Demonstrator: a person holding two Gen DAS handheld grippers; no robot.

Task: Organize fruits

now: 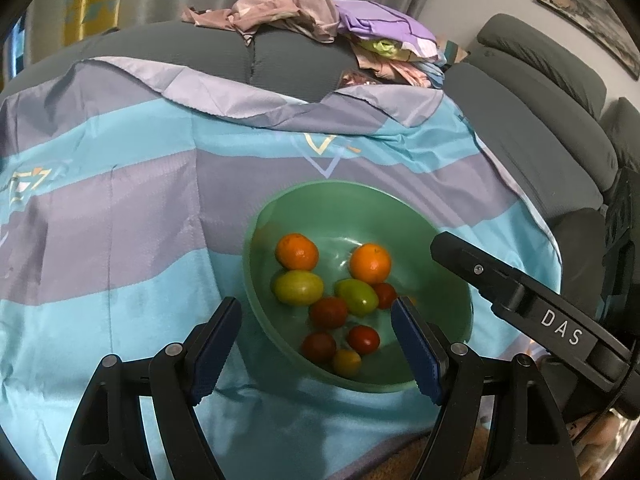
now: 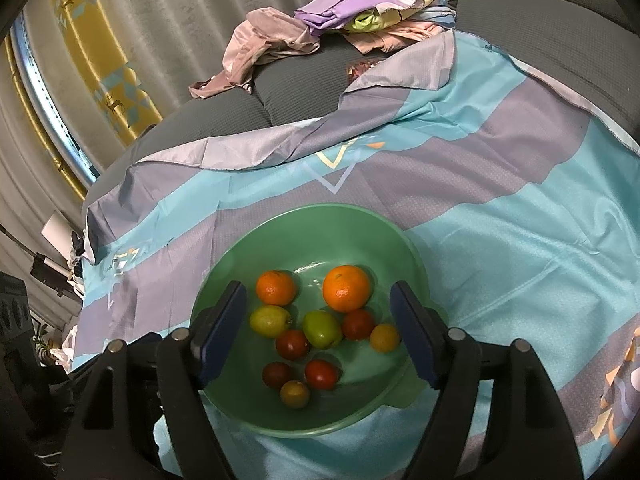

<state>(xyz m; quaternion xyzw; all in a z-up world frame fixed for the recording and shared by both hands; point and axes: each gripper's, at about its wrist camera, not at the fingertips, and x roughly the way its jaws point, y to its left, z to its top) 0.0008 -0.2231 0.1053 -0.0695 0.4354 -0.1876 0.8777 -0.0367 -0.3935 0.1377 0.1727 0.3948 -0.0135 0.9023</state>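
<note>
A bowl (image 2: 316,224) rests on a cloth (image 2: 520,232) spread over a sofa (image 2: 288,88). In the bowl, two oranges (image 2: 346,288) lie at the far side, with two lemons (image 2: 270,321) and smaller fruits (image 2: 321,374) nearer. Behind the cloth, a heap of clothes (image 2: 320,24) lies on the sofa.

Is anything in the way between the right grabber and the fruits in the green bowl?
Nothing visible. The right gripper hangs open above the green bowl, and the fruits lie uncovered directly below its fingers.
</note>
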